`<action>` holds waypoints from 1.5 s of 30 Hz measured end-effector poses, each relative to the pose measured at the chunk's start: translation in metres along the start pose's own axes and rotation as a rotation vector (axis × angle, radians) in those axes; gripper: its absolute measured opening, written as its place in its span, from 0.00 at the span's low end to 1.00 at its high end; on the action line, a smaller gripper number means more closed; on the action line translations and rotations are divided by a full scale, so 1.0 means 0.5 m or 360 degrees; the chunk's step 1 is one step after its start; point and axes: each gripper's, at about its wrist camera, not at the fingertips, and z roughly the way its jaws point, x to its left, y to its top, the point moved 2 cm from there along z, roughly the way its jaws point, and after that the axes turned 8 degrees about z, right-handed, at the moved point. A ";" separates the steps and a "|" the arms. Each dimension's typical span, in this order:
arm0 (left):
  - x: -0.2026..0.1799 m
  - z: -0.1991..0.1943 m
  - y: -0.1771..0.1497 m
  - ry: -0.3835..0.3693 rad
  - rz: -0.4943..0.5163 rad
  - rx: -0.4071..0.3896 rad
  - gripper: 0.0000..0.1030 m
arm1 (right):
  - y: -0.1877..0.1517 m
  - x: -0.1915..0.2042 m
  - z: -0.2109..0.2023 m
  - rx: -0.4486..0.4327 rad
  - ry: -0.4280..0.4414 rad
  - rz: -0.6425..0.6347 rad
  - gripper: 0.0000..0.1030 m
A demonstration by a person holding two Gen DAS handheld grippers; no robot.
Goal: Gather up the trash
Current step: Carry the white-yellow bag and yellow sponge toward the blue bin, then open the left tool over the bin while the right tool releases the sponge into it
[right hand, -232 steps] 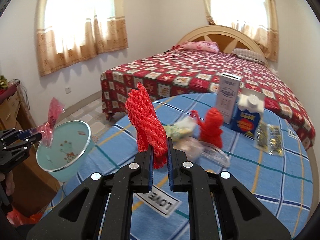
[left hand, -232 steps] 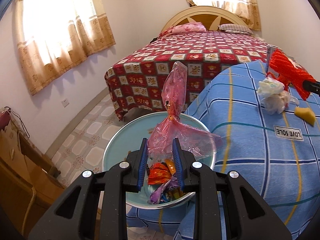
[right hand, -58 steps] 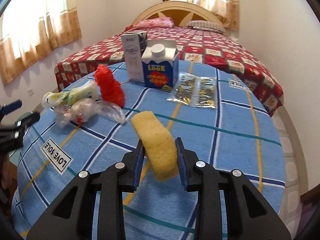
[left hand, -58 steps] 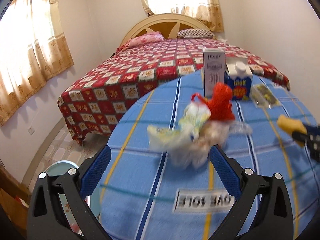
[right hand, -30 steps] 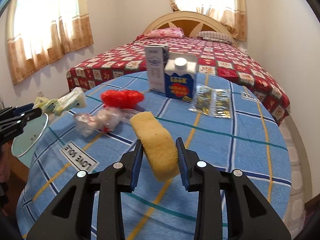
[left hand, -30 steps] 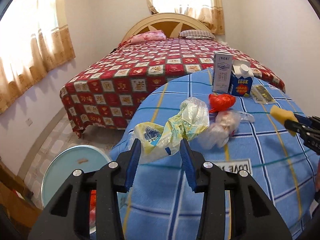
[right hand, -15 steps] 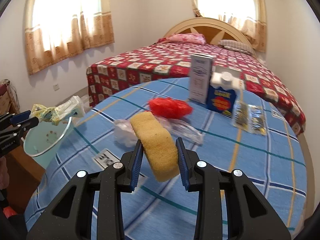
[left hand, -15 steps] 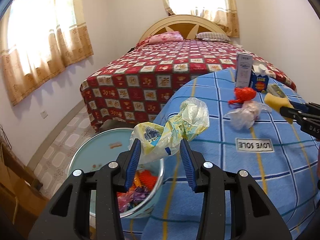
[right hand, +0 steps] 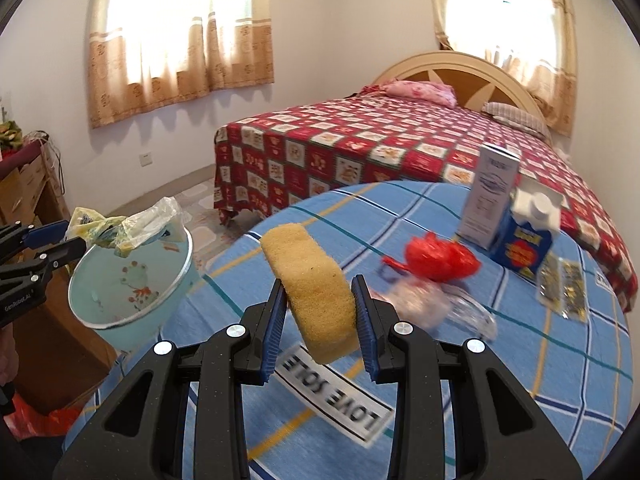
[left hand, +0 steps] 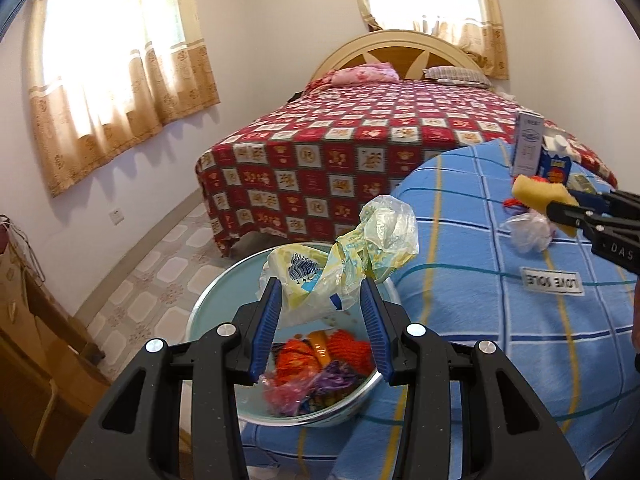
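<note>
Leftmost, a round pale-blue enamel bin (left hand: 208, 300) beside the edge of the desk (left hand: 460, 320), which wears a blue plaid cloth; inside, red, orange and purple wrappers (left hand: 316, 364) heaped at the bottom. Directly above the bin's mouth, the left gripper (left hand: 320, 304), clamped on a crumpled yellow-and-clear plastic bag (left hand: 352, 256) whose loose end rises past the blue pads. Seen from the right wrist, that same bag (right hand: 120, 228) hanging over the bin's rim (right hand: 132, 316), held clear of the desk.

Further right, over the cloth near the white "LOVE SOLE" label (right hand: 336, 392), the right gripper (right hand: 320, 316), squeezing a thick yellow sponge (right hand: 312, 284) lifted off the desk and tilted. Behind it, on the cloth, a clear crumpled plastic wrapper (right hand: 424, 304), blurred; touching or just beside it, a red plastic bag (right hand: 436, 258). Then a tall white-and-grey carton (right hand: 492, 196) standing upright, with a blue carton with a white cap (right hand: 524, 236) right against it. At the far right, flat shiny foil sachets (right hand: 560, 284) lying on the cloth.
</note>
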 end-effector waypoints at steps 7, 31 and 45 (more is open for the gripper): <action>0.047 0.000 -0.024 0.0081 -0.0028 0.0034 0.40 | 0.011 0.051 0.034 0.0012 0.0050 -0.0064 0.32; 0.154 0.018 -0.086 0.0239 -0.0115 0.0132 0.40 | 0.022 0.191 0.103 0.0070 0.0189 -0.0253 0.32; 0.178 0.025 -0.098 0.0281 -0.0139 0.0156 0.40 | 0.016 0.241 0.117 0.0088 0.0244 -0.0349 0.32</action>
